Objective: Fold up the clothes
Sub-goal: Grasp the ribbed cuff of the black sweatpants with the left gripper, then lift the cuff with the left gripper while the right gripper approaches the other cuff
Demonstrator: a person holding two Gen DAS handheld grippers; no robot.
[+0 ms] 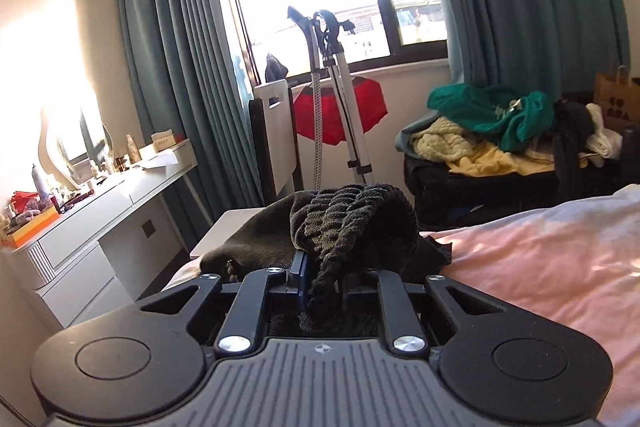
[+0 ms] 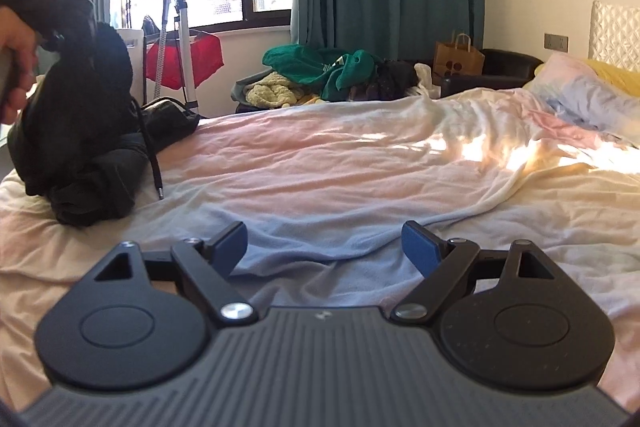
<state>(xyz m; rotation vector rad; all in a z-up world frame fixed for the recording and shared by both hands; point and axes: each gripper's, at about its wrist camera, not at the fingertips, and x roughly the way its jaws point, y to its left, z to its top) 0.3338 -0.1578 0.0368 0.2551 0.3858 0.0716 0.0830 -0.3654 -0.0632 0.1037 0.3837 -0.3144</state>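
Observation:
A black garment with a ribbed knit hem is bunched between the fingers of my left gripper, which is shut on it and holds it up over the bed's corner. In the right wrist view the same black garment hangs from the left gripper at the far left, its lower part heaped on the bed with a drawstring trailing. My right gripper is open and empty, low over the pink and blue sheet, well to the right of the garment.
A pile of green, yellow and white clothes lies on a dark seat past the bed. A garment steamer stand and red item stand by the window. A white dresser is at left. Pillows lie at the bed's head.

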